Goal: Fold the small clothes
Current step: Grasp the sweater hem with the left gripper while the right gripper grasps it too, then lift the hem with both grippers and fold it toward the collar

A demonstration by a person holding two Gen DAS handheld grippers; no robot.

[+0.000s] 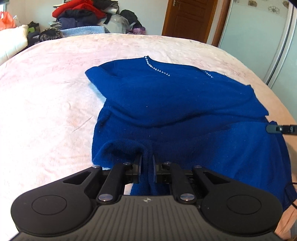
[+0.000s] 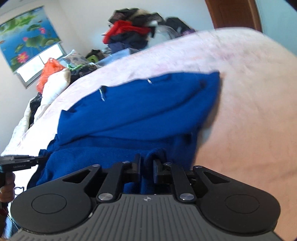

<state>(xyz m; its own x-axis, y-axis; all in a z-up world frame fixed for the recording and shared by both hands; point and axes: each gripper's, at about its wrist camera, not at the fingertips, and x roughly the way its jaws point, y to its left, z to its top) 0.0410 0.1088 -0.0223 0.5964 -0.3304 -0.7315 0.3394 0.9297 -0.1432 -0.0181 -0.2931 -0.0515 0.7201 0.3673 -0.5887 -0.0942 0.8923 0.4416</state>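
Observation:
A blue knit sweater [image 1: 176, 96] with a sparkly neckline trim [image 1: 157, 69] lies on the pink bed cover [image 1: 46, 92], its sleeves folded over the body. In the left wrist view my left gripper [image 1: 147, 159] is shut on a pinch of the near hem. The right gripper's tip [image 1: 278, 128] shows at the sweater's right edge. In the blurred right wrist view the sweater [image 2: 139, 111] fills the middle, and my right gripper [image 2: 147, 160] holds a bunched fold of its near edge between the fingers. The left gripper [image 2: 37, 159], held by a hand [image 2: 7, 183], grips the sweater's left side.
A heap of clothes [image 1: 78, 13] is piled beyond the bed's far edge, also seen as a heap [image 2: 130, 33]. A brown door [image 1: 187, 18] and a pale wardrobe [image 1: 259, 37] stand at the back right. An orange bag [image 2: 48, 72] sits under the window.

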